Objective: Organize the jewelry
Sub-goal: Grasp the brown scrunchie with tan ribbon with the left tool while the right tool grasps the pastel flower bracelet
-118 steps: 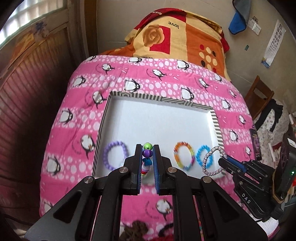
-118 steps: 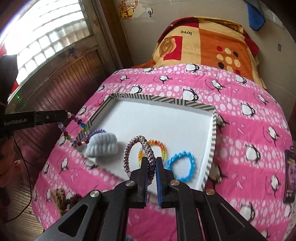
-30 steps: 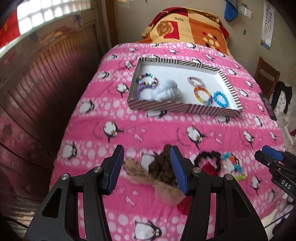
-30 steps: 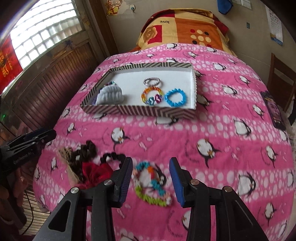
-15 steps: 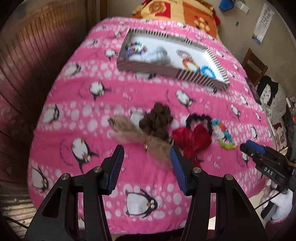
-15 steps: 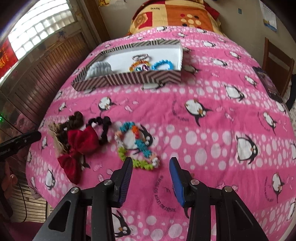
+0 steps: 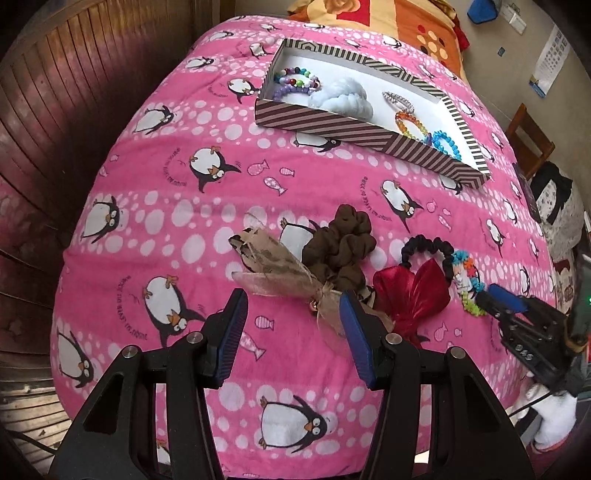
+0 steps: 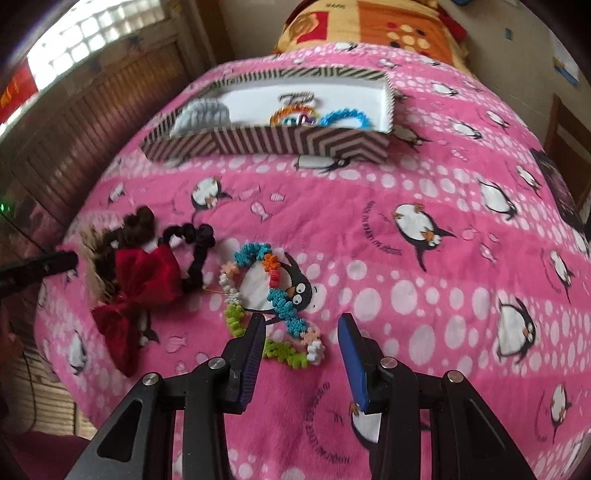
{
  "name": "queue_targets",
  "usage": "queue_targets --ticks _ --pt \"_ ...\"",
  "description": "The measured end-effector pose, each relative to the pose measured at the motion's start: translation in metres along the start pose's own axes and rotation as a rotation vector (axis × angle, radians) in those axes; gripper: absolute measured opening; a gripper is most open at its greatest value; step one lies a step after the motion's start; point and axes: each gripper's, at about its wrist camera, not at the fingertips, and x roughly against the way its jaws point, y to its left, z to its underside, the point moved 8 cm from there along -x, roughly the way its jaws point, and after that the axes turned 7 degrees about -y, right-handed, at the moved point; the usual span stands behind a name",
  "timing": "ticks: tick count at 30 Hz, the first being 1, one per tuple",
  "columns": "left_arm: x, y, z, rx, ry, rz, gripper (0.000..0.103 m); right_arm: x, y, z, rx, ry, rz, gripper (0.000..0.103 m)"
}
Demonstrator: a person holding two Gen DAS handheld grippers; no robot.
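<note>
My left gripper (image 7: 291, 306) stands open just above the pink bedspread, with the knot of a beige gauze bow (image 7: 280, 273) between its fingers, untouched. A brown scrunchie (image 7: 340, 251), a red bow (image 7: 413, 291) and a black scrunchie (image 7: 428, 247) lie beside it. My right gripper (image 8: 301, 328) hangs over a colourful fuzzy loop (image 8: 273, 291). Its jaws are closing, the loop's near end is between them, and the pads are not pressing on it. The striped box (image 7: 354, 127) farther back holds bead bracelets (image 7: 295, 83) and a white fluffy piece (image 7: 343, 99).
The bed's left side runs along a wooden wall panel (image 7: 55, 110). A wooden chair (image 7: 528, 144) stands to the right of the bed and an orange patterned pillow (image 8: 369, 33) lies at its head. A dark flat object (image 8: 557, 192) rests near the bed's right edge.
Both grippers have sunk toward the bedspread and its hair pieces. The right jaws have narrowed around the fuzzy loop. The bracelets held in the oldest frames now lie in the box.
</note>
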Motion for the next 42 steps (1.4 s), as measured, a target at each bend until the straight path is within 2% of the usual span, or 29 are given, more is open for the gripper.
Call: queue_targets --ticks 2,3,4,8,13,16,19,20,21,22,23,25,42 --pt "-0.002 -0.002 -0.003 -0.002 0.003 -0.002 0.051 -0.005 0.001 -0.001 0.044 -0.003 0.018 0.024" --pt "-0.003 -0.003 -0.005 -0.003 0.003 -0.002 0.051 -0.007 -0.003 -0.003 0.073 -0.014 0.051 0.018" --pt "-0.004 -0.004 -0.007 -0.003 0.003 -0.001 0.051 -0.007 -0.009 -0.005 0.077 -0.017 0.08 0.017" --pt "-0.013 -0.011 -0.016 -0.014 0.01 0.0 0.052 -0.008 -0.03 -0.011 0.002 -0.008 0.054 0.017" --pt "-0.032 -0.015 -0.024 -0.041 0.051 0.006 0.052 -0.009 -0.029 -0.01 -0.001 -0.008 0.019 0.017" --pt "-0.048 -0.014 -0.023 -0.041 0.098 0.008 0.052 -0.01 -0.025 -0.01 0.005 -0.01 0.002 0.024" --pt "-0.057 -0.015 -0.024 -0.029 0.106 0.015 0.051 -0.013 -0.021 -0.012 0.017 -0.019 -0.002 0.024" --pt "-0.058 -0.016 -0.025 -0.029 0.1 0.016 0.051 -0.013 -0.021 -0.012 0.019 -0.024 -0.006 0.024" --pt "-0.057 -0.017 -0.025 -0.03 0.088 0.02 0.044 -0.014 -0.02 -0.013 0.021 -0.031 -0.007 0.024" --pt "-0.058 -0.019 -0.026 -0.035 0.083 0.025 0.03 -0.014 -0.02 -0.014 0.02 -0.038 -0.008 0.016" --pt "-0.058 -0.02 -0.025 -0.039 0.086 0.029 0.025 -0.014 -0.02 -0.014 0.019 -0.04 -0.009 0.011" --pt "-0.056 -0.02 -0.026 -0.037 0.081 0.042 0.015 -0.014 -0.019 -0.016 0.023 -0.042 -0.014 0.011" --pt "0.018 -0.005 -0.076 -0.015 -0.102 0.057 0.013 0.051 -0.003 -0.077 0.058 -0.205 -0.036 0.011"
